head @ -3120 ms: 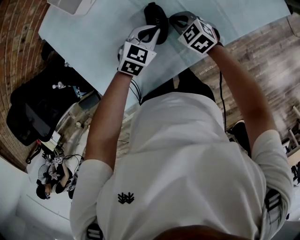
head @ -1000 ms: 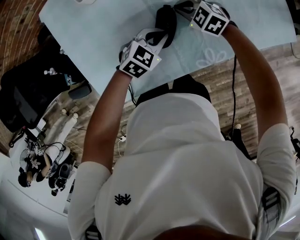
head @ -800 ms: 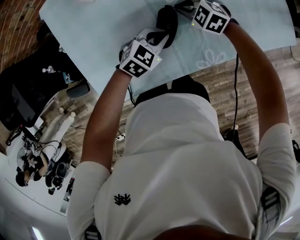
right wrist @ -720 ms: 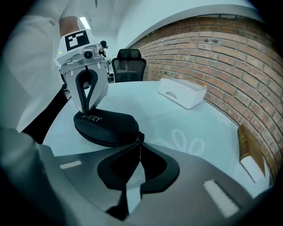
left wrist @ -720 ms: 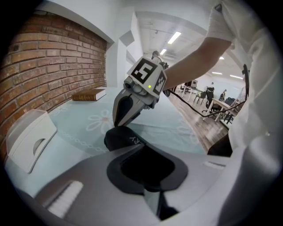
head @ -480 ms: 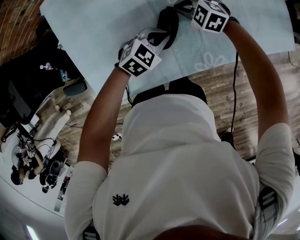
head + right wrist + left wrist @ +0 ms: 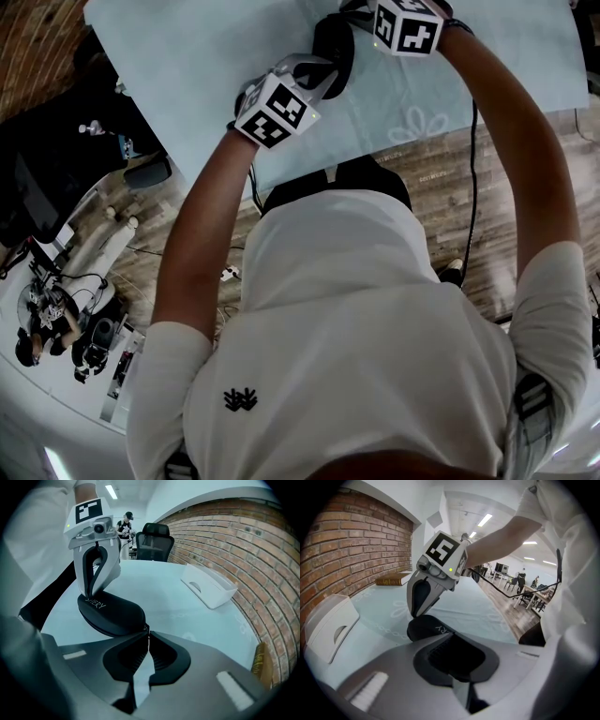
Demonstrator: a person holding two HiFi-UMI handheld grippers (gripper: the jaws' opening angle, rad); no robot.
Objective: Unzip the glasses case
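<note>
Right gripper point(image 7: 148, 634) and left gripper point(image 7: 451, 637) meet on one black glasses case point(image 7: 110, 613), one at each end.
The right fingers are pinched together on the small zip tab point(image 7: 146, 628) at the case's near end. The left fingers are closed too, tips bearing down on the opposite end. The single case lies flat on the pale blue table point(image 7: 164, 585). Further out, near the brick wall, sit one white tray point(image 7: 208, 588) and one book point(image 7: 393, 579). One black chair point(image 7: 154, 536) stands past the table's edge.

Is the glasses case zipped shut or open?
Looks shut: the glasses case shows no gap along its seam; right gripper pinches its zipper pull.
</note>
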